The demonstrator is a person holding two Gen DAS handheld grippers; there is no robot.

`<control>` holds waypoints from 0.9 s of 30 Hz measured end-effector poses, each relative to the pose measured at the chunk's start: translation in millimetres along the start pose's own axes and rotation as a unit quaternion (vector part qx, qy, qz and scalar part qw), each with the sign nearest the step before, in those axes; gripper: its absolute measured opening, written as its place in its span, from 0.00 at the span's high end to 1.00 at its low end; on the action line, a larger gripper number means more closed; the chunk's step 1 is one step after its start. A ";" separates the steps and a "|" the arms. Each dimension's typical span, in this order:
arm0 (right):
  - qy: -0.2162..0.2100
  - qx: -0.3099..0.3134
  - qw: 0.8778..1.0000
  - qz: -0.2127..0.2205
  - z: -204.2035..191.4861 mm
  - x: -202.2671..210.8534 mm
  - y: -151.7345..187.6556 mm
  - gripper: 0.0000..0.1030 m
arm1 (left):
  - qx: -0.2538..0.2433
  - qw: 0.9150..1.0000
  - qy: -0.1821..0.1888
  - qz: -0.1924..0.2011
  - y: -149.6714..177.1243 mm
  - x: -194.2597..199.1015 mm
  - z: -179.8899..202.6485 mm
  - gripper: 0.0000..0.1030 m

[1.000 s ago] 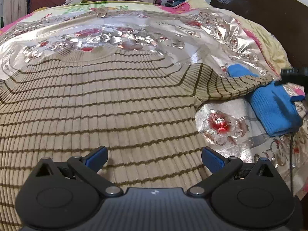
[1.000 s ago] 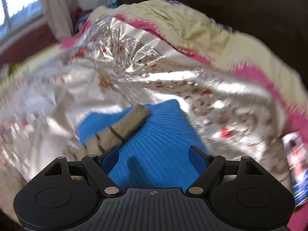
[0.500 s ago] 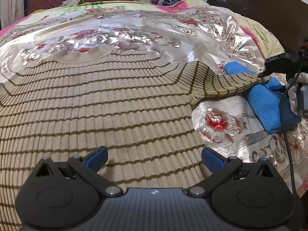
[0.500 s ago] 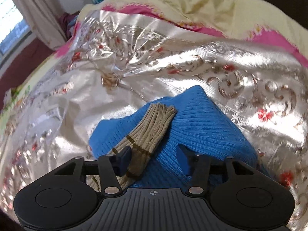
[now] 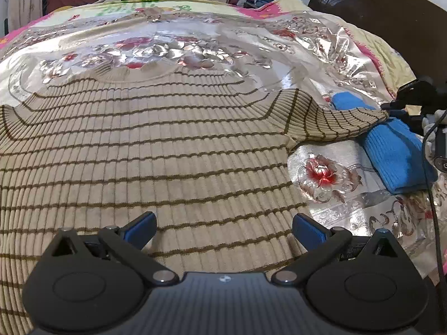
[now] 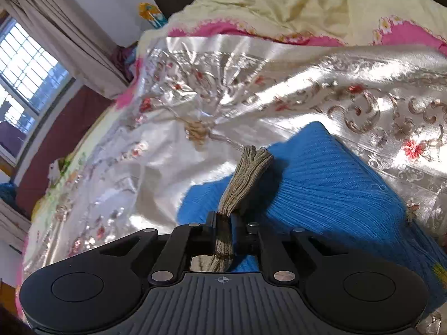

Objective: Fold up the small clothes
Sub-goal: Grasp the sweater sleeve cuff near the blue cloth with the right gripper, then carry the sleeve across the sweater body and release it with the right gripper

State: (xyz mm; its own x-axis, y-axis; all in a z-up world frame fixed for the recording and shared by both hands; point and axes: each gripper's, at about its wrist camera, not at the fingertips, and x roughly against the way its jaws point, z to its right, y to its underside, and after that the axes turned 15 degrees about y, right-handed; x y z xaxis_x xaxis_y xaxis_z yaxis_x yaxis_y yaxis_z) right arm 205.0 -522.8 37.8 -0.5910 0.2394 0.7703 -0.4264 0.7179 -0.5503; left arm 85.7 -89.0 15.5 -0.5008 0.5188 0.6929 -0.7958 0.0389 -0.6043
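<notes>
Sweater (image 5: 156, 150): laid flat on bed (image 5: 195, 42). Sleeve (image 6: 245, 176) cuff is clamped in right gripper (image 6: 223, 223), over blue garment (image 6: 329, 184). Left gripper (image 5: 223, 229) is held open above hem. Sleeve is best carried taut across the body.

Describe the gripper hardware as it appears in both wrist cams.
Both the left gripper and the right gripper have matte black ribbed bodies, two round discs, silver pivot pins and a small crosshair mark. The left's fingers carry blue pads. A black cable hangs at right.

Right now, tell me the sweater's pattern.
The sweater is ribbed beige with thin dark-brown stripes, clearest in the left wrist view.
</notes>
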 end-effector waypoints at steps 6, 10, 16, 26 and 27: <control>-0.050 0.017 0.998 0.015 -30.5 27.5 2.1 0.92 | 0.008 1.000 0.001 0.010 -0.5 6.7 -6.2 0.00; -0.115 0.051 0.992 0.020 -79.6 56.7 13.4 0.92 | 0.016 1.000 -0.003 0.025 1.9 19.3 -16.6 0.00; -0.220 0.125 0.967 0.015 -177.8 105.1 58.9 0.92 | 0.048 0.997 -0.018 0.053 11.8 48.3 -47.2 0.00; -0.265 0.329 0.904 -0.070 -315.9 109.8 234.8 0.93 | 0.118 0.984 -0.061 0.121 31.4 104.6 -111.0 0.00; -0.256 0.349 0.898 -0.074 -321.4 104.6 253.5 0.93 | 0.122 0.982 -0.066 0.126 32.4 108.3 -115.5 0.00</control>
State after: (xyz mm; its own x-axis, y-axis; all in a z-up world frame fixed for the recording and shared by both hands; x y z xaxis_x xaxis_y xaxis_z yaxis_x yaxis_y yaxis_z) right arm 255.2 -105.6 82.4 -0.6531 -0.2857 0.7013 -0.7468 0.0889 -0.6591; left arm 45.0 67.0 25.5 -0.7198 0.3700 0.5873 -0.6902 -0.2913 -0.6624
